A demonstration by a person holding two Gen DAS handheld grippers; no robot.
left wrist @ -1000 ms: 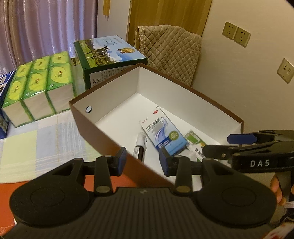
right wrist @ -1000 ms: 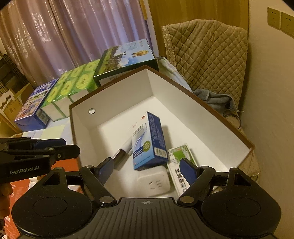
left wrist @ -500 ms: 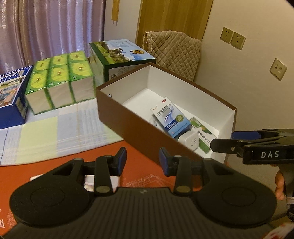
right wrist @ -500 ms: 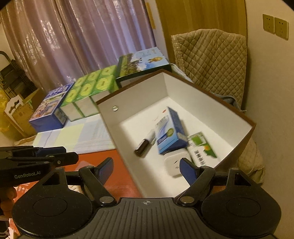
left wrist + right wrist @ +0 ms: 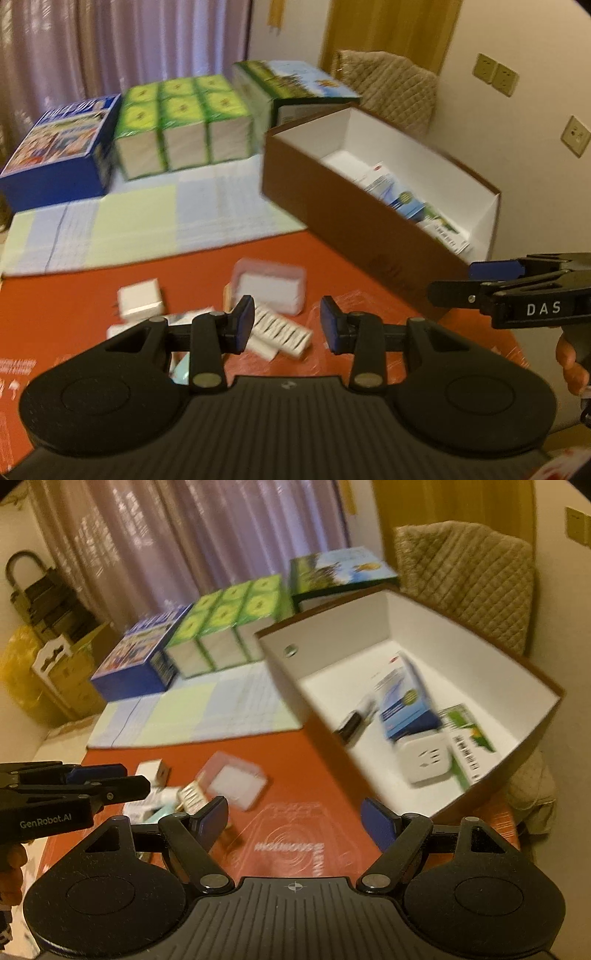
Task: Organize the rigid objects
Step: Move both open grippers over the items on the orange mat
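A: We logged an orange-red tabletop (image 5: 354,266) with a pale checked cloth (image 5: 147,218) along its far side. Behind that stood a blue carton (image 5: 55,147), a block of 6 green tissue packs (image 5: 184,118) and a green picture box (image 5: 295,85). Pink curtains (image 5: 221,528) closed the back of the room; a quilted chair back (image 5: 465,579) stood by the wall.

B: And the brown box (image 5: 343,218)?

A: We found it at the table's right side, open-topped, white inside. Its long axis ran from the far left corner toward the near right. In it we saw a blue medicine carton (image 5: 406,698) lying roughly along that axis, a dark pen (image 5: 351,723), a white socket adapter (image 5: 424,760) and a green-and-white packet (image 5: 469,742).

B: Loose things?

A: We noted a pink-lidded case (image 5: 269,284), a blister strip (image 5: 280,328) and a white cube (image 5: 140,302) on the bare table, blurred.

B: Grippers?

A: We saw the left gripper (image 5: 287,328) with a narrow gap and nothing in it, and the right gripper (image 5: 295,818) wide apart, likewise empty, over the table.
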